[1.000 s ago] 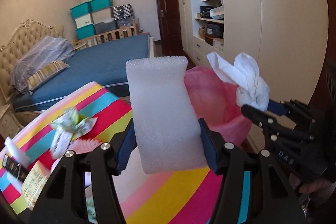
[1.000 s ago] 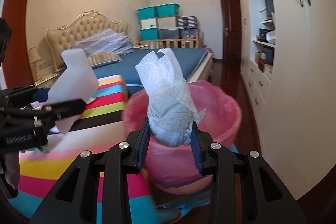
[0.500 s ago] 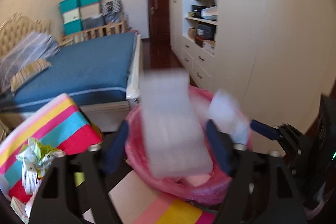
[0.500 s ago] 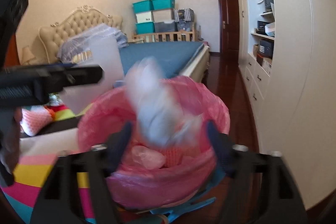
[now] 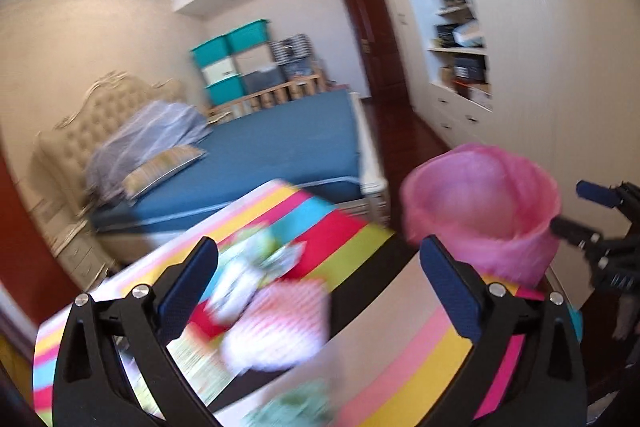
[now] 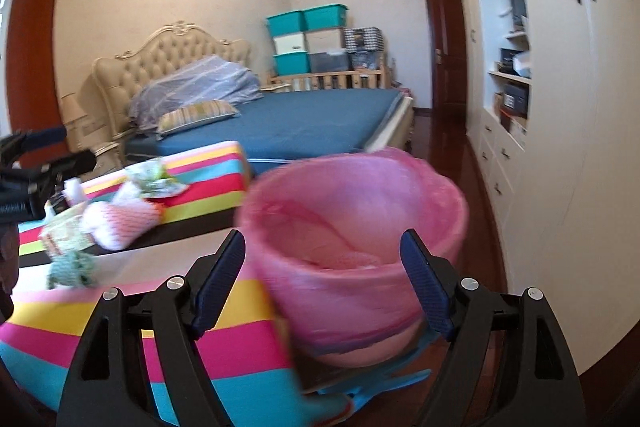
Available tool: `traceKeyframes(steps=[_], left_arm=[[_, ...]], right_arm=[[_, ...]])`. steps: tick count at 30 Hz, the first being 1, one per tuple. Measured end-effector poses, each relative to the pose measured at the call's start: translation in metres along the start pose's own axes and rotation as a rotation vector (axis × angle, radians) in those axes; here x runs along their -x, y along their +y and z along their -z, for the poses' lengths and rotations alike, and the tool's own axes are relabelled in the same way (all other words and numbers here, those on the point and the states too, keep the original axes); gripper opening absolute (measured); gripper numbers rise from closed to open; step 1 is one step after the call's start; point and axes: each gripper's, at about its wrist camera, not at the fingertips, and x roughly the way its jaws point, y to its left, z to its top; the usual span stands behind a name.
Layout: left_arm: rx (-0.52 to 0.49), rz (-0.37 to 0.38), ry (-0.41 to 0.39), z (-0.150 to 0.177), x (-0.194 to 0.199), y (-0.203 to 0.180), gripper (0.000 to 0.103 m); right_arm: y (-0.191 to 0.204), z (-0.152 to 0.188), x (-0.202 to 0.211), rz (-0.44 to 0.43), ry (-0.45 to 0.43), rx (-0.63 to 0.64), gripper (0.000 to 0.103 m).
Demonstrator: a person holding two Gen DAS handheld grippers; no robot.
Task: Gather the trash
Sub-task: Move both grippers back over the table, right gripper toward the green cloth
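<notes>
Pink-lined bin [image 6: 352, 227] sits beside the striped table's edge [image 6: 224, 167]; left gripper [image 5: 320, 279] opening, right gripper [image 6: 322, 279] spread, both empty.

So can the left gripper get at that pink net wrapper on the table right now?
Probably yes. The left gripper is empty, its jaws opening, and the net wrapper lies on the striped table just ahead between its fingers, nothing covering it.

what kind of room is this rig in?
A home bedroom, most likely: a bed with a tufted headboard, a built-in wardrobe along the wall, stacked storage bins at the back.
</notes>
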Motion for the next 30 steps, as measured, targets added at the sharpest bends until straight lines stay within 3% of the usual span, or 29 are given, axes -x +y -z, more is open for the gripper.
traceKeyframes(steps=[3,12,20,30], left_arm=[[0.085,-0.029,0.036,0.036,0.021,0.044,0.098],[0.165,-0.237,0.087,0.120,0.073,0.126,0.098],[0.295,-0.294,0.087,0.147,0.098,0.166,0.098],[0.355,-0.299,0.087,0.156,0.104,0.178,0.098]], right_arm=[[0.033,-0.001,0.005,-0.064,0.007,-0.001,0.078],[0.141,0.010,-0.006,-0.216,0.114,0.086,0.080],[0.219,0.018,-0.018,-0.283,0.192,0.196,0.080],[0.263,0.025,-0.034,-0.264,0.268,0.259,0.081]])
